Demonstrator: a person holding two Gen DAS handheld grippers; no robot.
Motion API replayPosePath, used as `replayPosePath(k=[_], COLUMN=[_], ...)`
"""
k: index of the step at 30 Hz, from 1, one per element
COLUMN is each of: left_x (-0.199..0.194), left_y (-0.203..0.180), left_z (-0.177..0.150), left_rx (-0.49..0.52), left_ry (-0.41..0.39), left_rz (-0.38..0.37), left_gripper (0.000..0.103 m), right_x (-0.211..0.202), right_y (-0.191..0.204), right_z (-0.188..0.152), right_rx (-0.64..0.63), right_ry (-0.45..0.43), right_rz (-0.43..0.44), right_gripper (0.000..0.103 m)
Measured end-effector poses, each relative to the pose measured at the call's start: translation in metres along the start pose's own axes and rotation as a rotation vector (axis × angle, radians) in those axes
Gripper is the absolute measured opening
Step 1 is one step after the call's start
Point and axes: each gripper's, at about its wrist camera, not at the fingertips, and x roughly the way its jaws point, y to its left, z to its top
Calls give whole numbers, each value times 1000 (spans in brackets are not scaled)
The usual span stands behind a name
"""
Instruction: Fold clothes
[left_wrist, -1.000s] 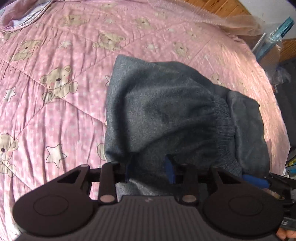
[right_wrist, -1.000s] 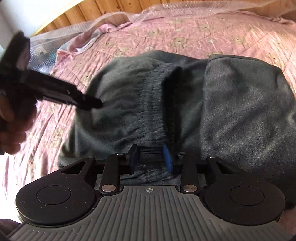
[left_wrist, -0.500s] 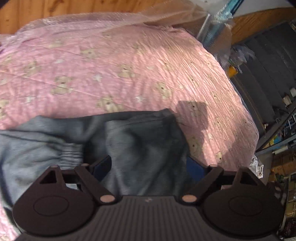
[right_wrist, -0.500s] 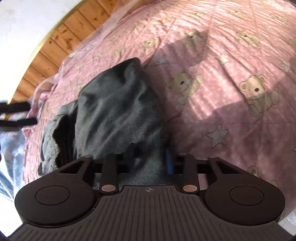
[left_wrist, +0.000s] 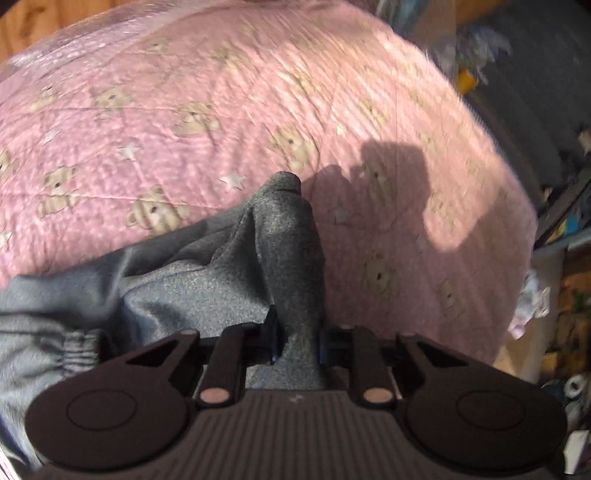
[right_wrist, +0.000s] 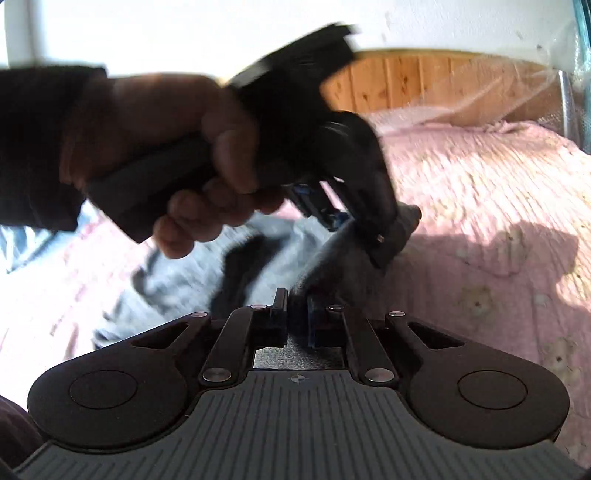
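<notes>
Sweatpants (left_wrist: 229, 266) bunched on pink bear quilt (left_wrist: 221, 110), waistband (left_wrist: 74, 354) left. My left gripper (left_wrist: 297, 347) and right gripper (right_wrist: 297, 317) both pinch same raised fold, close together.

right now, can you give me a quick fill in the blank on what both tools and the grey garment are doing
1. The left tool is shut on a bunched fold of the ____ fleece garment.
2. The garment lies on a pink quilted bedspread printed with stars and teddy ____.
3. The right tool is ____ on the same garment.
4. In the right wrist view, a person's hand holds the ____ tool.

Missing words: grey; bears; shut; left
</notes>
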Motion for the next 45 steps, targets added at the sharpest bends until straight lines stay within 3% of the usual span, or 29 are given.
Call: replayPosePath(k=[3,4,5,7,9,11,13,15,16,17,19,21,24,27,29,32,37,40,45], left_x=[-60,-76,-79,-71,-64,-57,-49,-42,-39,-37,-38,-48,-92,-85,-60,-58,-76,-115,-162], left_y=[59,85,113,171,213,221,229,238,242,243,239,236,242,273,284,284,280,267,191], left_z=[-17,-27,-39,-63,-83,-92,-101,-110,-114,-116,-115,-113,-124,-142,-148,-150,-148,-137,-70], left_rx=[-137,-173,-219,-321,-399,-424,-448,-472,-484,-486,-469,-452,-447,-518,-544,-559,-531,-409,-8], left_ry=[-96,-118,-123,-113,-114,-138,-161,-185,-197,-199,-197,-209,-288,-235,-156,-169,-191,-218,-299], left_rz=[-103,-120,-129,-139,-161,-208,-255,-303,-327,-346,-373,-388,-432,-375,-293,-234,-135,-25,106], left_gripper=[18,18,18,22,26,31,33,47,47,46,15,10,10,10,11,22,34,36,67], right_x=[-10,-11,-6,9,44,73,97,104,105,106,109,114,101,95,98,118,104,102,105], right_y=[21,30,39,58,76,91,105,116,121,123,129,135,148,155,156,134,88,61,33], right_z=[24,30,33,33,18,3,-12,-20,-23,-22,-20,-18,-7,-2,-3,-15,-15,-21,-34], right_rx=[10,12,14,14,14,4,-15,-33,-44,-50,-63,-79,-101,-118,-118,34,294,391,447], right_ry=[-85,-101,-94,-62,33,134,224,247,251,253,260,268,235,229,248,316,244,234,221], right_rz=[158,206,242,288,269,224,170,133,113,96,60,16,-26,-12,-1,-10,3,-14,-8], right_gripper=[40,58,64,65,65,57,56,57,57,59,62,62,59,64,66,60,62,62,64])
